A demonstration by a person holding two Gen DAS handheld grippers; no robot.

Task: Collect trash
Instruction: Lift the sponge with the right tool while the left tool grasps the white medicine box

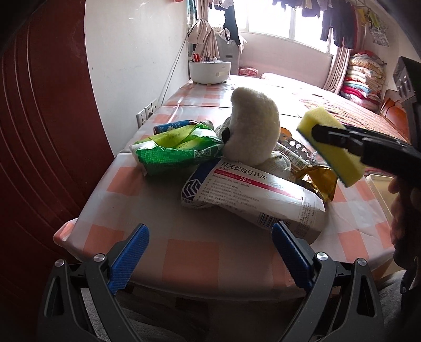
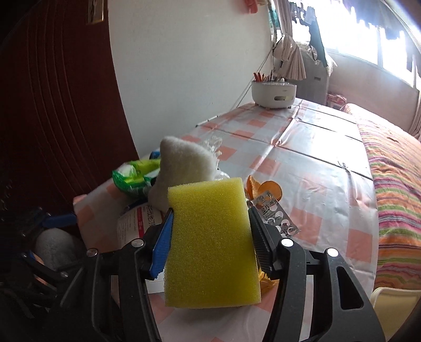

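Holding yellow sponge (image 2: 210, 244) clamped between right gripper (image 2: 210, 231) jaws, lifted above table (image 1: 189, 247) | left gripper (image 1: 208, 252) jaws apart, empty, near table edge | crumpled medicine box (image 1: 252, 194) just beyond them

We see daylight pouring in from the window (image 1: 284, 23) at the far end of the room, blown out to near white in both views. It throws glare across the glossy checked tablecloth (image 2: 310, 168), strongest in the right wrist view. The red door (image 1: 44, 126) on the left sits in deep shadow, its detail perhaps lost. Fisheye distortion bends the walls and darkens the corners. The nearby yellow sponge (image 2: 210, 244) looks sharp; distant hanging clothes (image 1: 339, 23) read as silhouettes.
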